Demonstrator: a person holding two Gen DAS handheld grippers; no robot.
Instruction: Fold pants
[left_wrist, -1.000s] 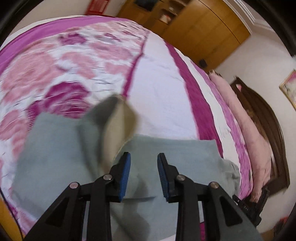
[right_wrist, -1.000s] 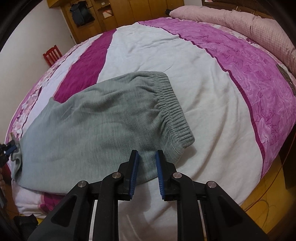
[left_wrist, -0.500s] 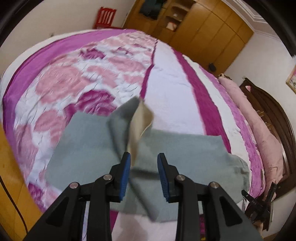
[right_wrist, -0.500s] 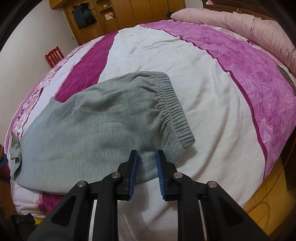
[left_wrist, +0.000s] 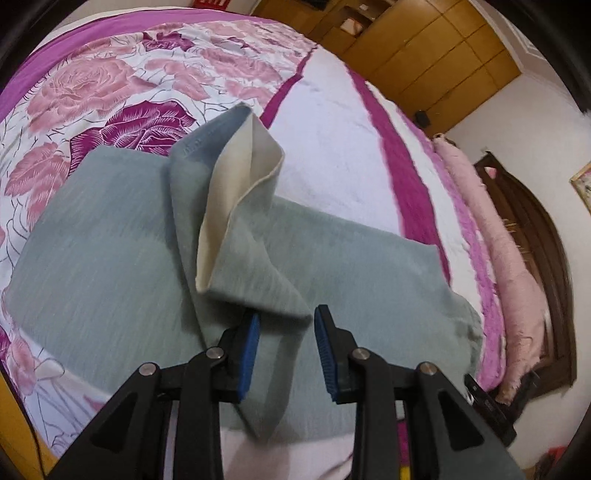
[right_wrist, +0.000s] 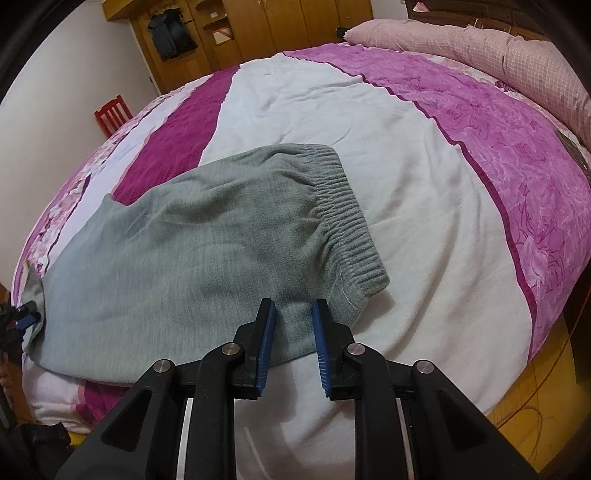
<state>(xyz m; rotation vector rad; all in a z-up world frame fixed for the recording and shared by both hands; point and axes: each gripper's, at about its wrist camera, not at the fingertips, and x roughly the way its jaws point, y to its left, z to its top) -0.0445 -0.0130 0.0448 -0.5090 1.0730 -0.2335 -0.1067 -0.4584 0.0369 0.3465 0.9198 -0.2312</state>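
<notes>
Grey fleece pants (right_wrist: 207, 236) lie on the bed, folded lengthwise, with the ribbed waistband (right_wrist: 347, 221) near my right gripper (right_wrist: 293, 332). That gripper is open, its jaws hovering astride the near edge of the cloth by the waistband. In the left wrist view the leg end (left_wrist: 236, 206) is lifted and twisted, its cream lining (left_wrist: 236, 173) showing. My left gripper (left_wrist: 286, 343) has its jaws apart, with a fold of the leg cloth draped over the left pad (left_wrist: 249, 354). The left gripper also shows in the right wrist view at far left (right_wrist: 26, 314).
The bed (right_wrist: 424, 177) carries a pink, magenta and white floral cover. A pink bolster (right_wrist: 498, 48) lies along the headboard. Wooden wardrobes (left_wrist: 424, 48) stand behind. A red chair (right_wrist: 110, 114) stands by the wall. The bed edge and yellow floor (right_wrist: 535, 424) are near.
The left gripper has drawn back and up with the leg end, which now stands taller with its lining showing. The right gripper has barely moved.
</notes>
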